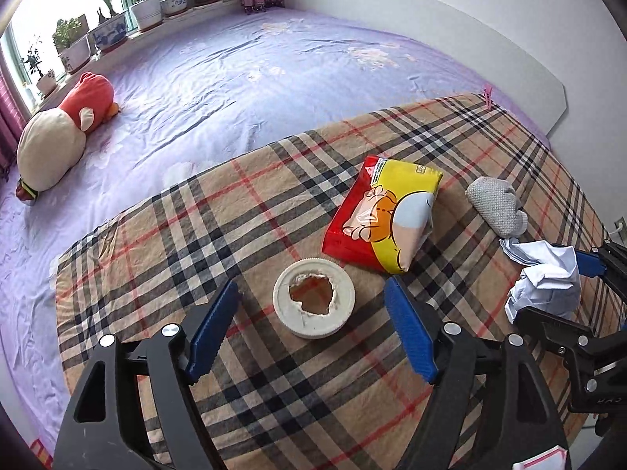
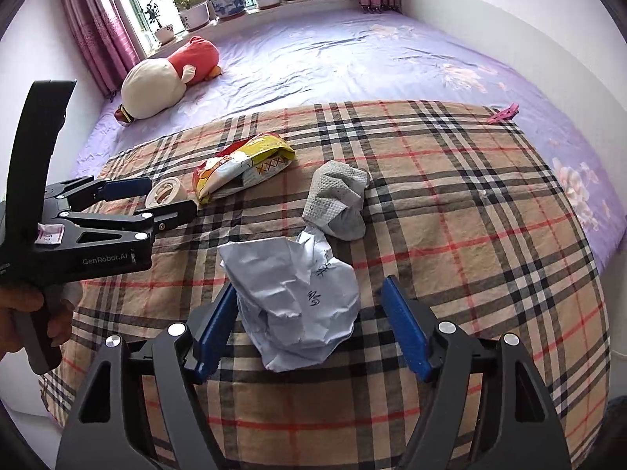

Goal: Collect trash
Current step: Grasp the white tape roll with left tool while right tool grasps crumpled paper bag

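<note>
Right wrist view first: the right gripper (image 2: 309,329) has its blue jaws spread wide around the crumpled white paper (image 2: 298,297), one pad touching or just beside the wad on the left, the other standing clear, so nothing is pinched yet. Over to the left wrist view, and the left gripper (image 1: 313,331) is equally wide apart, the white round lid (image 1: 314,298) with its torn foil centre lying between and just ahead of the tips, untouched as far as I can see.

So where are we? Early, I'd say. Every piece of trash I can spot is lying loose: the paper, the lid, the red and yellow snack bag (image 1: 382,215) just beyond the lid, and the grey wadded cloth (image 2: 339,199) near the paper. No bin or bag to take them shows in either view, so all the collecting looks to be ahead.

Everything sits on a tan plaid blanket (image 1: 235,235) spread over a bed with a lilac flowered sheet (image 1: 235,78). A red and cream plush toy (image 1: 62,133) lies by the window side, potted plants (image 2: 231,0) line the sill, magenta curtains (image 2: 94,23) hang either side, and a pink clothes peg (image 2: 503,114) rests at the blanket's far corner.
</note>
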A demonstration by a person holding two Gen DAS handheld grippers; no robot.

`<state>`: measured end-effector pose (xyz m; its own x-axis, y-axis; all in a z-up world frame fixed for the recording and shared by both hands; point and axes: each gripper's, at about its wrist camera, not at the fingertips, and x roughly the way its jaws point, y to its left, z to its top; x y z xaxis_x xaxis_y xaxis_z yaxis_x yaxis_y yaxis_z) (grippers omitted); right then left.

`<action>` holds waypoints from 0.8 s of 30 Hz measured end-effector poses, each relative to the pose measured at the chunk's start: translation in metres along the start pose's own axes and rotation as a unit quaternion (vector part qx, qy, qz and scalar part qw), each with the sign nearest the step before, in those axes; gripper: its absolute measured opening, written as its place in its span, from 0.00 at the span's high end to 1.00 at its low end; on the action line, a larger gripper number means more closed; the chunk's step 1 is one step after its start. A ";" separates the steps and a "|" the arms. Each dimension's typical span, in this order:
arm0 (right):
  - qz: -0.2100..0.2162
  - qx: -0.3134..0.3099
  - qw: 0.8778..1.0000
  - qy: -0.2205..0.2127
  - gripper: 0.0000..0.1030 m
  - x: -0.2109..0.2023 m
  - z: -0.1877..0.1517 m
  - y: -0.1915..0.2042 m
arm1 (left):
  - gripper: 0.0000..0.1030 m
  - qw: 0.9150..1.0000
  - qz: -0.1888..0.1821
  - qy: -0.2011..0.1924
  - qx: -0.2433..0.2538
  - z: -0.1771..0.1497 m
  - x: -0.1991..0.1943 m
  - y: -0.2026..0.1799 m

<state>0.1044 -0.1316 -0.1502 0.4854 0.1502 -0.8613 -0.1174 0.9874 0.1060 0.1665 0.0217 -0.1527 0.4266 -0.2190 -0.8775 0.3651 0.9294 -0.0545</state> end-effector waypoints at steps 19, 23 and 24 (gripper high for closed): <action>0.023 0.000 1.000 0.006 0.48 -0.015 -0.011 -0.001 | 0.62 1.000 -0.011 -0.005 -0.027 -0.019 -0.023 -0.006; 0.031 0.005 0.999 -0.003 0.48 -0.030 -0.015 -0.006 | 0.62 0.999 -0.029 -0.008 -0.015 -0.023 -0.036 -0.019; 0.033 0.006 0.999 -0.005 0.48 -0.035 -0.016 -0.008 | 0.62 0.999 -0.034 -0.009 -0.009 -0.024 -0.040 -0.024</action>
<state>0.0743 -0.1458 -0.1293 0.4861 0.2157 -0.8469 -0.1395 0.9758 0.1685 0.1206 0.0153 -0.1283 0.4155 -0.2865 -0.8633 0.3787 0.9174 -0.1222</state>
